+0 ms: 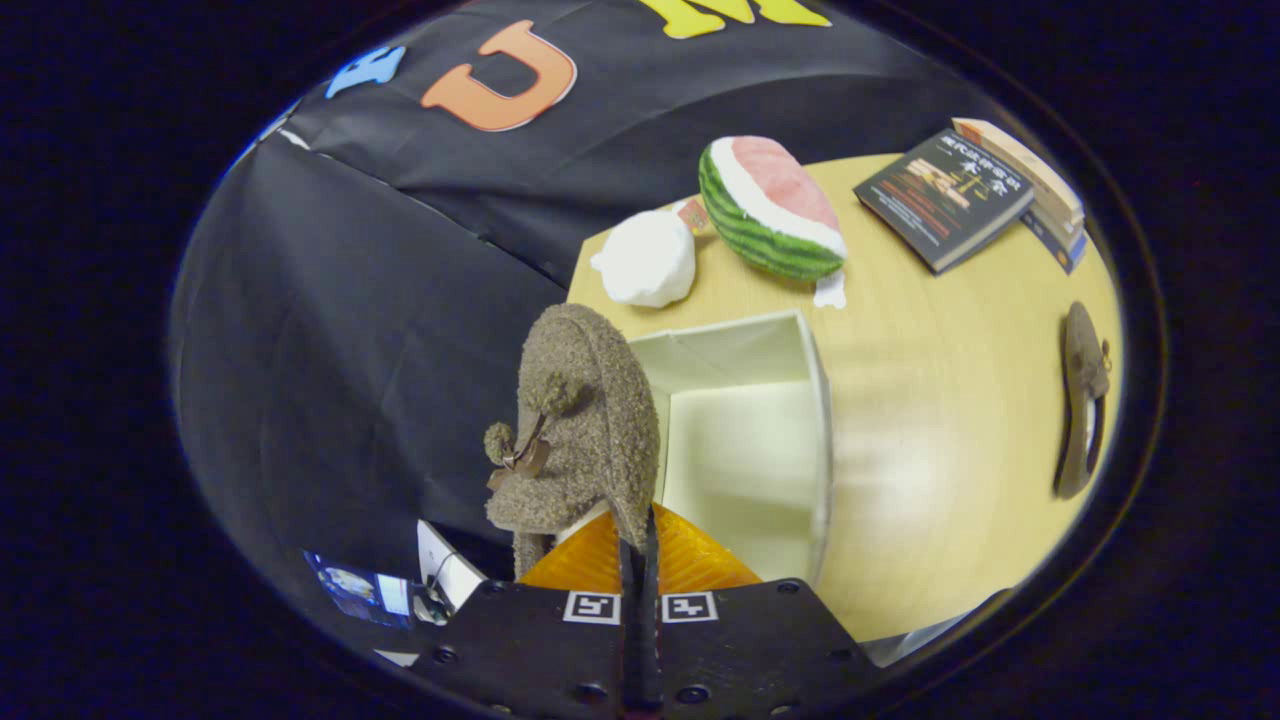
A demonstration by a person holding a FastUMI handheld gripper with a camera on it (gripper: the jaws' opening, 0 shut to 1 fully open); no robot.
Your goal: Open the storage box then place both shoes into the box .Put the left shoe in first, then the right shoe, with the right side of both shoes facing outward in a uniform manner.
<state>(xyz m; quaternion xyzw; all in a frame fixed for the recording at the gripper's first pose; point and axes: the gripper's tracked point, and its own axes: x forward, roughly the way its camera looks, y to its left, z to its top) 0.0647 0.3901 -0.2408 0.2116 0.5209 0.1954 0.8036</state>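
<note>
A fuzzy brown shoe (580,420) with a small bow hangs toe-up from my gripper (640,560), whose fingers are shut on its heel edge. It is held above the near left rim of the open white storage box (820,420), whose inside is bare. The other brown shoe (1082,400) lies on its side on the wooden table (940,430), well to the right of the box.
Beyond the box sit a white crumpled lump (648,258) and a plush watermelon slice (772,208). A stack of books (975,195) lies at the table's far right. The black cloth wall (340,330) hangs left of the table.
</note>
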